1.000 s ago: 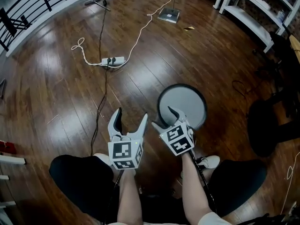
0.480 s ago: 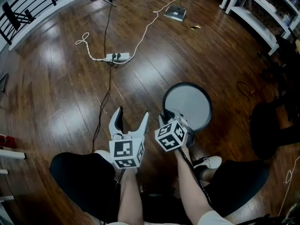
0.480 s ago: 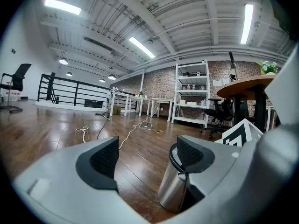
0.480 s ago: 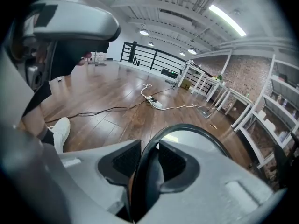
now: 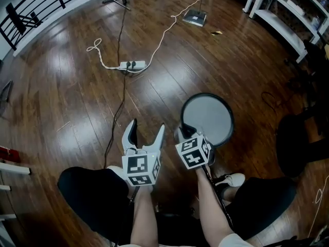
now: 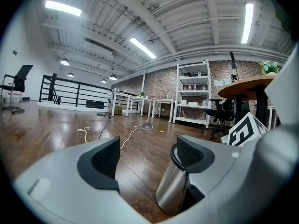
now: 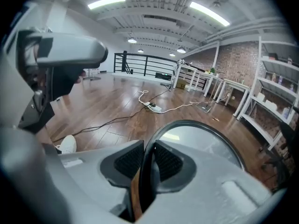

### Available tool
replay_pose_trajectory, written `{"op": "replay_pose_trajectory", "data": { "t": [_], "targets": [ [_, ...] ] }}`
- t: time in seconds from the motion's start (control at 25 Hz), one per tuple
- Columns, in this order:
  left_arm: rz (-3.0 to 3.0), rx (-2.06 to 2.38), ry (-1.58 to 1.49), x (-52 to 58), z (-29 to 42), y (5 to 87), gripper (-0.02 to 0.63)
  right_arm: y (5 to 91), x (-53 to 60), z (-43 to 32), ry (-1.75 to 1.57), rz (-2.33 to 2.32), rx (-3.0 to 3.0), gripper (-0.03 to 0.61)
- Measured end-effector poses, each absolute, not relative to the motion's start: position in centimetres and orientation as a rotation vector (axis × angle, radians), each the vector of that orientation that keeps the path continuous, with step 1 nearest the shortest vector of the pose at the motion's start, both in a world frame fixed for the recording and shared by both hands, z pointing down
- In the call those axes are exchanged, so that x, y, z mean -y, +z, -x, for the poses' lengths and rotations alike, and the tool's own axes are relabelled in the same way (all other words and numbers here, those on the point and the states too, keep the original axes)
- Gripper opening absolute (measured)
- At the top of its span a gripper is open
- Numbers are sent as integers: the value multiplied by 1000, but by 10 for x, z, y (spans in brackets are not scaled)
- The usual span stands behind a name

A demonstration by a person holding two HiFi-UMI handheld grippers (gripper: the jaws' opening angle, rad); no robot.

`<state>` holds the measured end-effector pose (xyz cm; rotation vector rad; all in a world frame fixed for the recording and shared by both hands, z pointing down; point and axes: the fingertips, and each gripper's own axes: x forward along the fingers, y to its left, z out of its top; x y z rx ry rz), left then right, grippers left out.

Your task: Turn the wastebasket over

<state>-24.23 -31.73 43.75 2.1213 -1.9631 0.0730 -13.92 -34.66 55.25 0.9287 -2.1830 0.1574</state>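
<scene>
Wastebasket look: a round bin [image 5: 208, 115] with a thin black rim and a pale grey, matte inside; nothing shows in it.
Outer wall: shiny silver metal in your left gripper view [image 6: 170, 190], smooth and curved, picking up the brown of the floor.
Shape: a plain cylinder with a circular mouth – in your right gripper view the rim sweeps round as a dark hoop over the pale inside [image 7: 205, 143].
Which way it points: it stands upright on its base, mouth up, long axis vertical.
Where it is: on the dark wooden plank floor [image 5: 61, 86], nearer to you than the white power strip [image 5: 132, 65] and off to that strip's right.
Right gripper: your right gripper [image 5: 184, 131] reaches down on the near-left edge of the rim. Its jaws have just been closing, and the ribbed black pads now press on the rim wall from inside and outside [image 7: 148, 164].
Left gripper: your left gripper [image 5: 146, 130] is nearer to you than the power strip, almost straight below it in the head view. Its jaws stand wide apart with only floor between them [image 6: 145, 160] – the bin's metal wall shows just past the right-hand jaw.
Cables: a black cable [image 5: 119, 102] runs from the power strip toward you; a white cord [image 5: 159, 35] leads away from it.
</scene>
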Motion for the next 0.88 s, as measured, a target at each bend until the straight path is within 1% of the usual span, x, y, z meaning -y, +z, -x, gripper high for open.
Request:
{"op": "replay_pose_trajectory", "data": {
  "t": [0.24, 0.44, 0.64, 0.72, 0.88],
  "targets": [
    [-2062, 2015, 65, 316, 256, 438, 415, 506, 356, 141, 279, -996, 2375, 66],
    [-2035, 2037, 57, 311, 262, 436, 418, 482, 366, 129, 475, -1061, 2553, 64],
    [-2049, 2027, 72, 308, 256, 439, 418, 483, 370, 85, 820, -1180, 2686, 63],
    [-2056, 2014, 83, 308, 252, 443, 417, 489, 375, 61, 857, -1250, 2673, 61],
    [-2070, 1982, 113, 311, 239, 452, 417, 509, 386, 8, 790, -1399, 2507, 57]
  ]
}}
